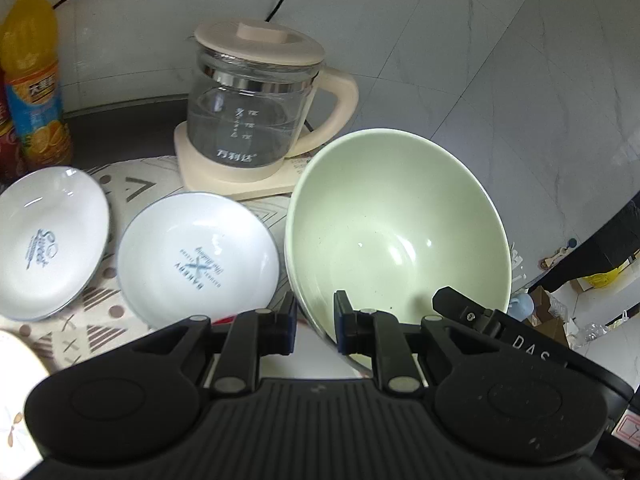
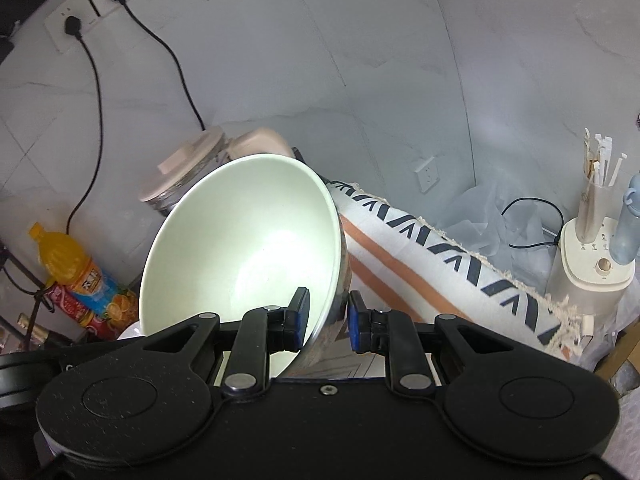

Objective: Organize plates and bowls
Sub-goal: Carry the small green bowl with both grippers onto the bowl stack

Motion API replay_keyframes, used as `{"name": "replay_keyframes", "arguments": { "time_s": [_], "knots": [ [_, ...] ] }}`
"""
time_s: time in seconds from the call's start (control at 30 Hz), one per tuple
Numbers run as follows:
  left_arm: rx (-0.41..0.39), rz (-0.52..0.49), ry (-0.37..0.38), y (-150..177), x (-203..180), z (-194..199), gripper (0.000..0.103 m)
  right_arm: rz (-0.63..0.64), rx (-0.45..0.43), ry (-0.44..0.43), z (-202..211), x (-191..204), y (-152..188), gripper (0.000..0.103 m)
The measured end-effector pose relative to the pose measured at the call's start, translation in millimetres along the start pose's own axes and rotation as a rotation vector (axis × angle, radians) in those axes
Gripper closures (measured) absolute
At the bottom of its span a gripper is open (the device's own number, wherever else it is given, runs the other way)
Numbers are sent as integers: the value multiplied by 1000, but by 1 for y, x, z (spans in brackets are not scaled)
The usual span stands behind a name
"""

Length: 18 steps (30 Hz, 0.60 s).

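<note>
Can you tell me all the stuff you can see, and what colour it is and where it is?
green bowl: one, pale green, tilted, its rim held on both sides
white dishes: two, white with blue writing, on the patterned cloth
kettle: one, clear glass with cream lid, behind the dishes
juice bottle: one, orange, far left by the wall
patterned cloth: one, white with dark and orange marks, on the counter
wall sockets: two with black plugs, upper left
left gripper: black fingers shut on the bowl rim
right gripper: black fingers shut on the bowl rim
</note>
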State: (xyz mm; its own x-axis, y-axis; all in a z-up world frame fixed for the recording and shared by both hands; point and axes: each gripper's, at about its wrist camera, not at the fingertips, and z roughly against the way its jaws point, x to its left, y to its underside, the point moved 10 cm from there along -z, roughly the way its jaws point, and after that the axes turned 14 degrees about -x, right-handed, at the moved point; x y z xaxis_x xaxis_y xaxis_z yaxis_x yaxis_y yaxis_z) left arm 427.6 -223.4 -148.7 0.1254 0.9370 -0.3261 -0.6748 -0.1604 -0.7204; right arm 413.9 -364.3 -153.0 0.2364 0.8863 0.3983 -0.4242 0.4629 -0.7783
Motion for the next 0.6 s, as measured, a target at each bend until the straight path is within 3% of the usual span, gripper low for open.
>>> {"name": "replay_keyframes", "arguments": {
  "time_s": [0.6],
  "knots": [
    [8,28,-16,41,37,56,86,-2,18,2,54,23,55,83]
  ]
}}
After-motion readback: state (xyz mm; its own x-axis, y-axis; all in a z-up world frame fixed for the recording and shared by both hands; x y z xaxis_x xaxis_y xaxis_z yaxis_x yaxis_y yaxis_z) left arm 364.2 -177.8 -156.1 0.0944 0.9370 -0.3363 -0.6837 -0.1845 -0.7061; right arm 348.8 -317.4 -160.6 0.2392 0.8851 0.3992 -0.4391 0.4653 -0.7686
